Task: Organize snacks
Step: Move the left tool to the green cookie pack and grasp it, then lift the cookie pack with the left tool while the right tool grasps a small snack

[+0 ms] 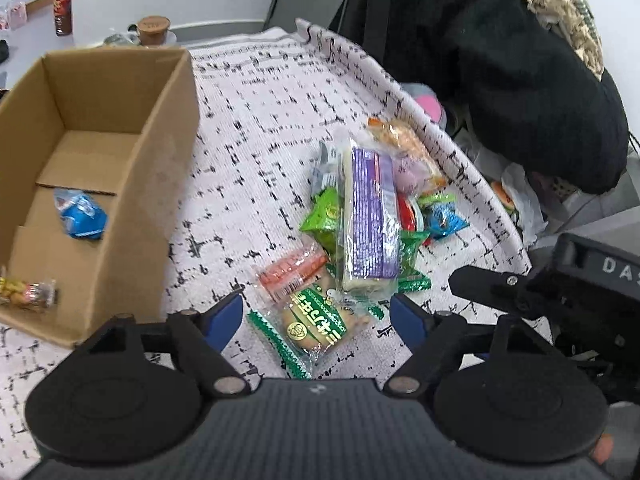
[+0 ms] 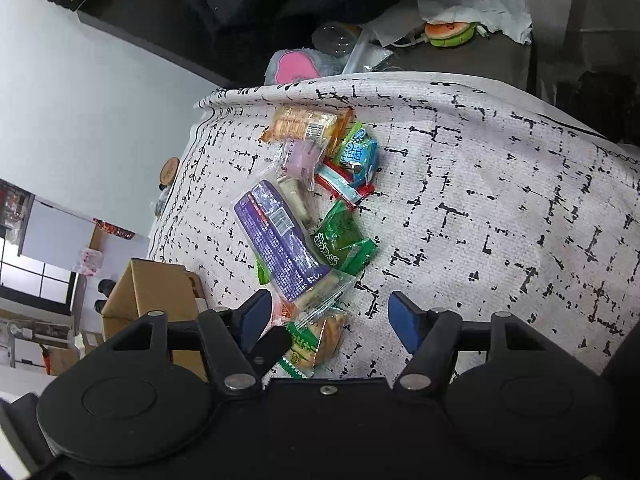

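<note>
While the pile waits: most of the snacks are still out on the cloth, so the sorting has barely got going
Snack pile: a loose heap of wrapped snacks (image 1: 360, 220) lies on the patterned cloth, well apart from the box, packets overlapping one another
Purple pack: the long purple-labelled pack (image 1: 370, 216) lies on top of the heap, across several green packets
Green cake packet: the green-and-clear wrapped cake (image 1: 316, 328) is the nearest piece, at the front of the heap
Orange roll: a short orange-printed packet (image 1: 290, 276) lies touching the cake packet, just behind it
Far end: a cracker pack (image 2: 304, 124), a blue-green sachet (image 2: 358, 154) and a red-edged one sit at the back of the heap
Box: the open cardboard box (image 1: 168, 152) stands to the left on the cloth, holding a blue packet (image 1: 82, 216) and a clear bag of small sweets (image 1: 26, 292) only
Done so far: two items in the box, by my count
Left to do: I'd judge roughly ten packets remain outside
Left gripper: the left gripper (image 1: 318, 316) hangs over the cake packet, jaws apart on either side of it, pads not pressing
Right gripper: the right gripper (image 2: 330, 316) is just beside it over the same end of the heap, jaws apart, nothing clamped
Cloth: the black-and-white cloth (image 2: 500, 200) is bare to the right of the heap
</note>
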